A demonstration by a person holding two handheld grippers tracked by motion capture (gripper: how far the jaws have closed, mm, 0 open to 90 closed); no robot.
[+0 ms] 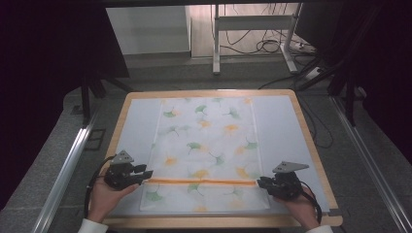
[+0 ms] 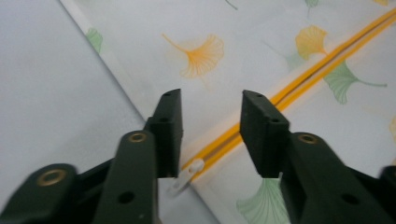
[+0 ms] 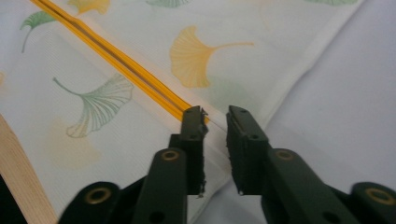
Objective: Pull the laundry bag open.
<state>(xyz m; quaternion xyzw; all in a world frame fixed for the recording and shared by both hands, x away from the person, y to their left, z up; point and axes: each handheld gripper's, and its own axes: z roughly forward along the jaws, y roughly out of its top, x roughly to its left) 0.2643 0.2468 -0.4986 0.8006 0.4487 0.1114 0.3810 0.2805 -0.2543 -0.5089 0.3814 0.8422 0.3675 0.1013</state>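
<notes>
Zipper (image 1: 201,181) is the landmark: an orange line across the near part of the ginkgo-print cloth cover (image 1: 209,145), its long axis running side to side on the table (image 1: 291,121), from one gripper to the other. At its left end sits the left gripper (image 1: 145,173), jaws parted about halfway with nothing pinched. In the left gripper view the white zipper pull (image 2: 187,177) lies flat in the gap at the cover's edge, closer to the left-hand pad (image 2: 169,133) and apart from both, while the orange tape runs away up and to the right. At the opposite end is the right gripper (image 1: 262,183), and in the right gripper view its jaws stand a narrow gap apart, empty, with the zipper's end lying right at the tip of the left-hand pad (image 3: 194,140) and the cover's corner just under them. My read is that both grips have let go. Any coming move would run along the zipper, and the left gripper is the one nearer the pull, so it would have to close on that small tab.
</notes>
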